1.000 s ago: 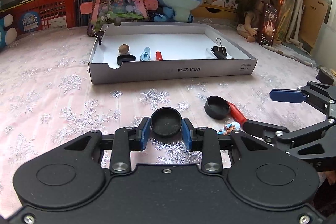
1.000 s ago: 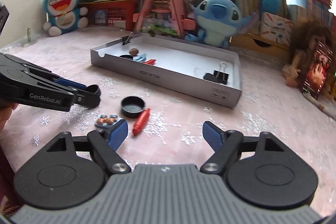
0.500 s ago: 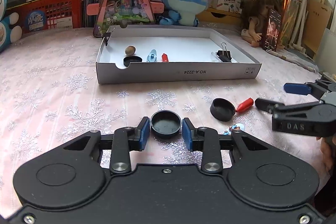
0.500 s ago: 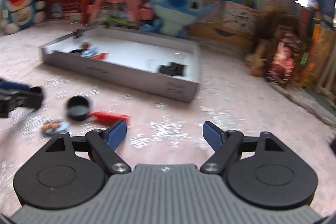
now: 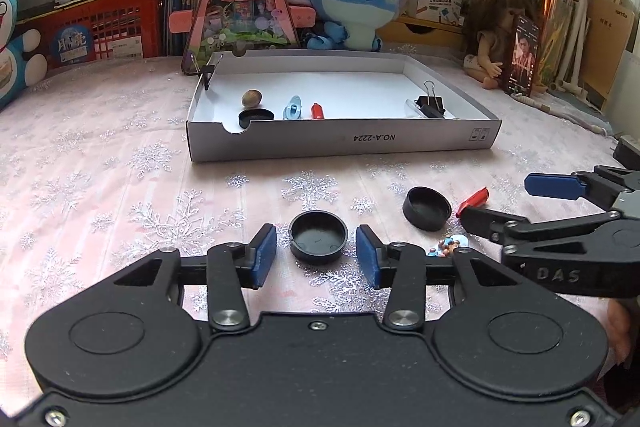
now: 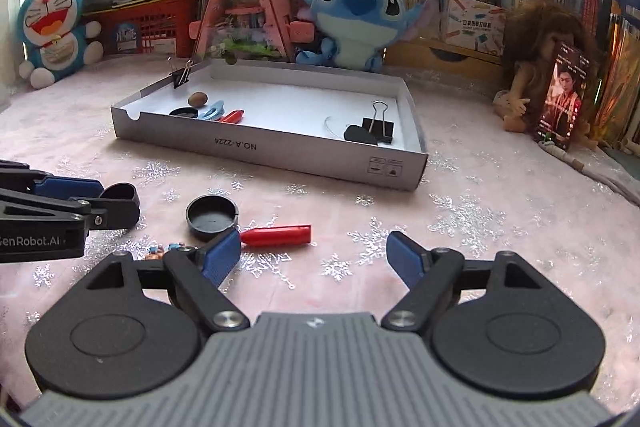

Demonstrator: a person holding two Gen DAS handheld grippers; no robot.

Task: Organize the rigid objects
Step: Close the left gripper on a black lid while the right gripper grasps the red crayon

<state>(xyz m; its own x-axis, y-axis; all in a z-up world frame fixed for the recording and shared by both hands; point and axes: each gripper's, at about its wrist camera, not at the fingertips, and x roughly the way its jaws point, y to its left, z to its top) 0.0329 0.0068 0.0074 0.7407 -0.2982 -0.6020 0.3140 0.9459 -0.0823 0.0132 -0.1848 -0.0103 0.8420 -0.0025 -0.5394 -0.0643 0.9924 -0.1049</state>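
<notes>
A black round cap [image 5: 318, 237] lies on the snowflake cloth between the pads of my left gripper [image 5: 316, 255]. Its jaws are opening, and a gap shows on each side of the cap. In the right wrist view the left gripper [image 6: 118, 201] comes in from the left around that cap. A second black cap [image 5: 426, 207] [image 6: 212, 217], a red piece [image 5: 474, 197] [image 6: 280, 235] and a small cartoon figure [image 5: 448, 245] lie to the right. My right gripper [image 6: 313, 257] [image 5: 498, 202] stands open just behind the red piece, holding nothing.
A shallow grey box [image 5: 344, 143] [image 6: 260, 147] stands farther back. It holds a nut, a black cap, a blue clip, a red piece and binder clips. Plush toys, a doll, a red crate and books line the back edge.
The left jaws have spread off the black cap, which now rests on the cloth. The red piece has swung round to lie crosswise beside the second cap. The right gripper swung right and came back.
</notes>
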